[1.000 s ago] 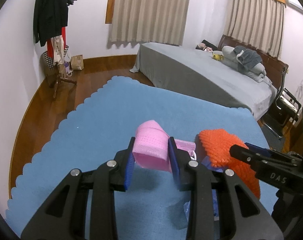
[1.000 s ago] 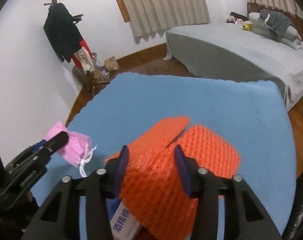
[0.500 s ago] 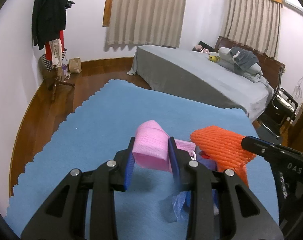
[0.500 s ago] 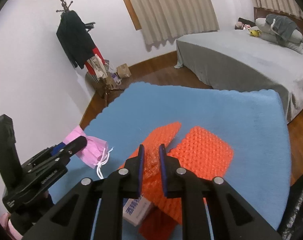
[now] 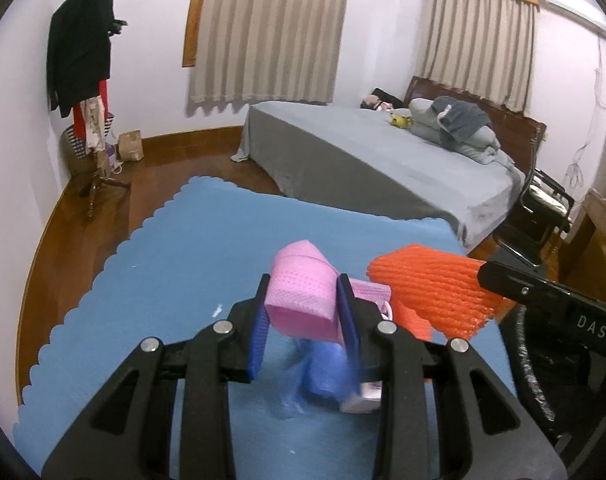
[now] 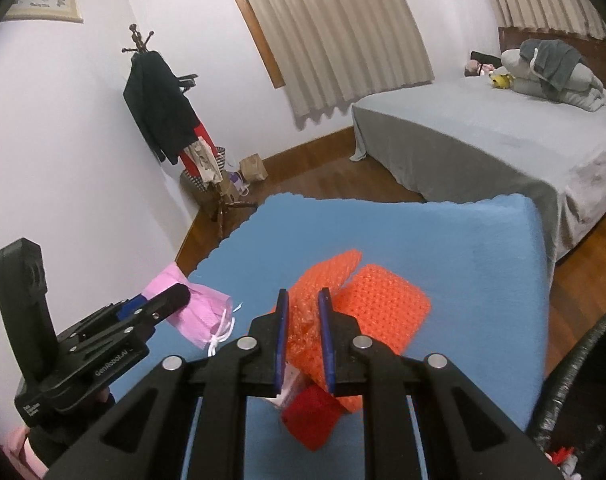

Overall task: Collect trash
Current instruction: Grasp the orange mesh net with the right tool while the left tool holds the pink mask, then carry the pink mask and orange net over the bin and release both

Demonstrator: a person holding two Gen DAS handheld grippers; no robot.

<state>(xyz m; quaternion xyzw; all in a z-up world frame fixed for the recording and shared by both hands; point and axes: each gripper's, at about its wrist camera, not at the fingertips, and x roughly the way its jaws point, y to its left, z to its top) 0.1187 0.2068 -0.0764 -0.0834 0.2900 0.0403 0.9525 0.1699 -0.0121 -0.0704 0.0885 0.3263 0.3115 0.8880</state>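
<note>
Your left gripper (image 5: pixel 303 304) clamps pink mask (image 5: pixel 301 300); right gripper (image 6: pixel 303 336) pinches orange mesh (image 6: pixel 367 312). Both lifted off blue bench (image 5: pixel 163 280), ready for black bin (image 6: pixel 583 392).

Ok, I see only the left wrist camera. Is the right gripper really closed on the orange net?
Observer: Yes. In the right wrist view the right gripper is shut on a bunched fold of the orange net.
Operator: Is something under it?
Observer: A red piece sits below the jaws. I cannot tell whether it is joined to the net.
Operator: And my left gripper, seen from outside?
Observer: The left gripper holds the pink mask, and its white strings hang loose.
</note>
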